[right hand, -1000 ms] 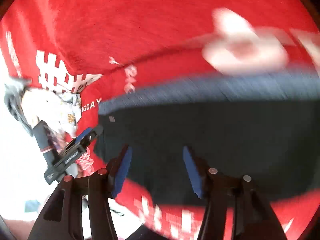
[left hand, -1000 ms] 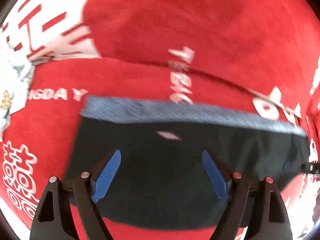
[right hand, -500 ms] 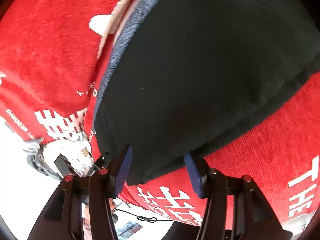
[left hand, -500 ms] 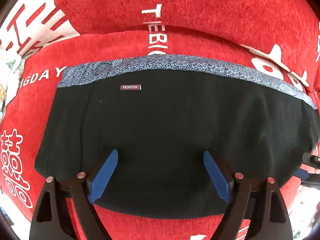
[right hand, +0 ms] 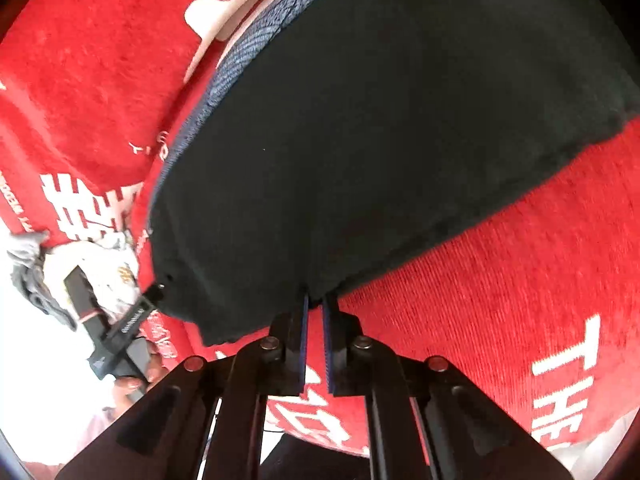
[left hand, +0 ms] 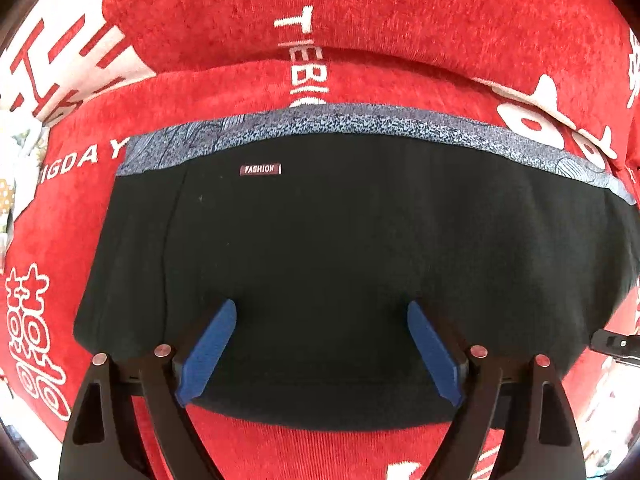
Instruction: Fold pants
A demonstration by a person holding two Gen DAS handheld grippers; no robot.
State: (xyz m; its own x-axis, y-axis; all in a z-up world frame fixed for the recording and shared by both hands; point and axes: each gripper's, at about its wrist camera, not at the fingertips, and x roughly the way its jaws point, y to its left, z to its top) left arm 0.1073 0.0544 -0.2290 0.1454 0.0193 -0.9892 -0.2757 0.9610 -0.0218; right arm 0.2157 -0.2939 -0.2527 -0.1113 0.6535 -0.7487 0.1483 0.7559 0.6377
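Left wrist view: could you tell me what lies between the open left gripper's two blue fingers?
Only black fabric of the pants, lying flat on the red blanket. The left gripper hovers open; nothing else sits between its fingers.

**Readable lettering**

A small dark tag (left hand: 262, 169) sewn on the black pants (left hand: 340, 260), just under the patterned waistband, reads "FASHION". The red cover (left hand: 400, 32) carries white print: "TIEBI" running vertically, "IGDAY" at the left with its start cut off, and "THE" in the right wrist view. Its large white characters are only partly visible.
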